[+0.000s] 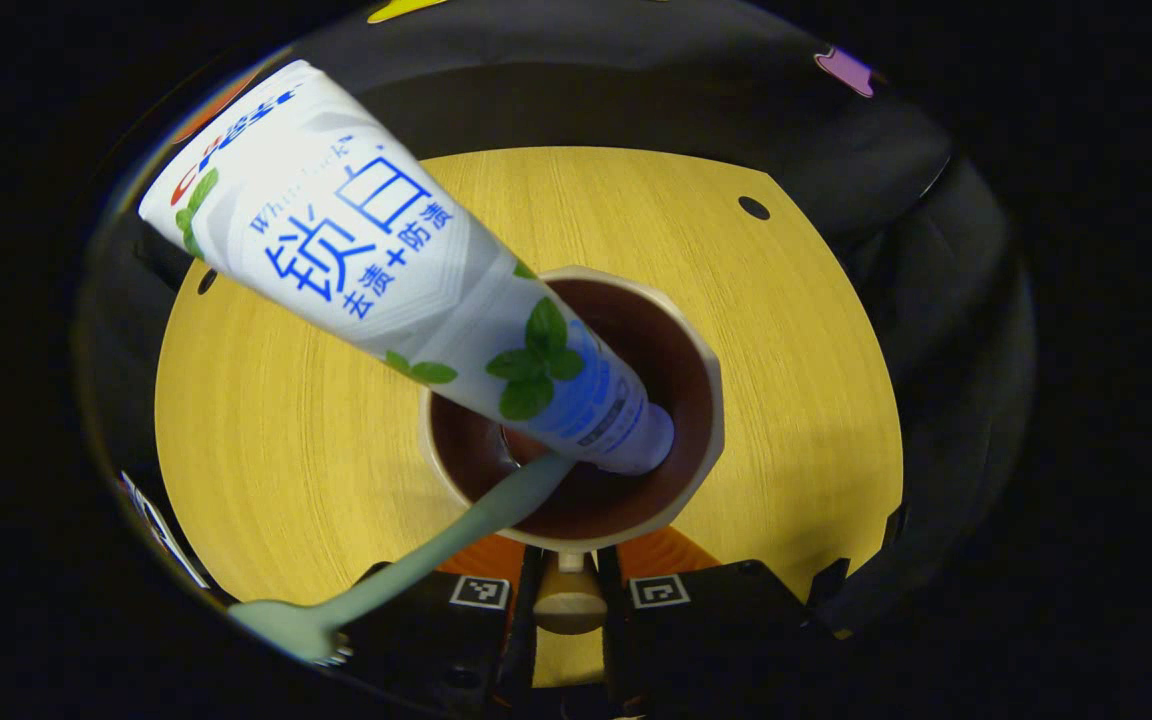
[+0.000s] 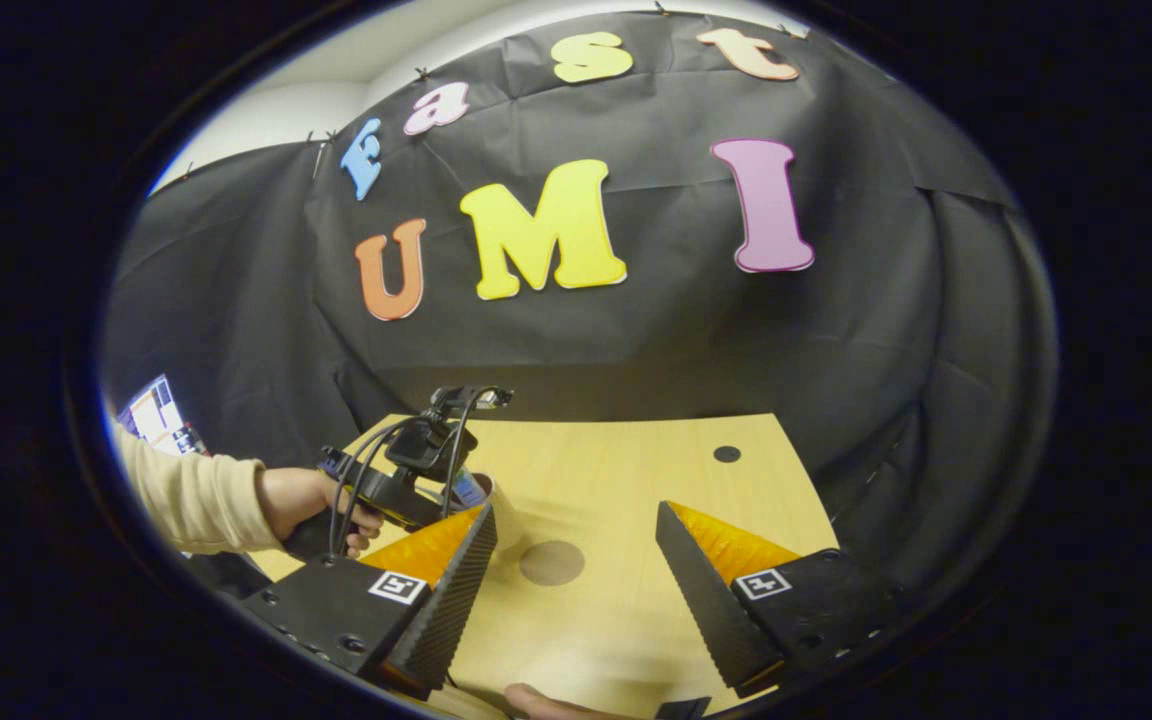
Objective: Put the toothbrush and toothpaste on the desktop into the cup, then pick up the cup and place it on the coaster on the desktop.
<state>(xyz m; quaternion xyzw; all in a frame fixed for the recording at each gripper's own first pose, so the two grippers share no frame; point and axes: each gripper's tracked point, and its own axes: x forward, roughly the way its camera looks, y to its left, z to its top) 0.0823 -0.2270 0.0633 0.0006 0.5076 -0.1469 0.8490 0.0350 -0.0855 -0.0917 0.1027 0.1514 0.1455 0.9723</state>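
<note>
Cup: we are looking down into the cup (image 1: pixel 681 330), which is standing on the wooden desktop (image 1: pixel 276 440) with its handle (image 1: pixel 569 598) pointing back between our left gripper's fingers.
Left gripper: the left gripper (image 1: pixel 569 600) is sitting closed around that handle, both fingers seeming to press on it, though the contact itself is partly hidden.
Toothpaste: the toothpaste (image 1: pixel 406 270) is standing cap-down inside the cup and leaning far out over the rim, toward the upper left of the left gripper view.
Toothbrush: the toothbrush (image 1: pixel 426 550) is resting with one end in the cup and its head hanging out low beside our left gripper.
Right gripper: in the right gripper view, the right gripper (image 2: pixel 576 560) is hovering with its jaws spread wide and holding nothing.
Coaster: the coaster (image 2: pixel 551 562) is lying flat on the desktop between those open fingers, near the cup.
Risk, tipping: we are judging that the long, leaning tube is making the load top-heavy, so a quick lift could swing it out.
Risk, grip: we are holding by the handle alone, so the cup may be rotating downward under its weight.
Risk, placement: we could be setting the cup off-centre on the coaster, since the tube is blocking part of our view.
</note>
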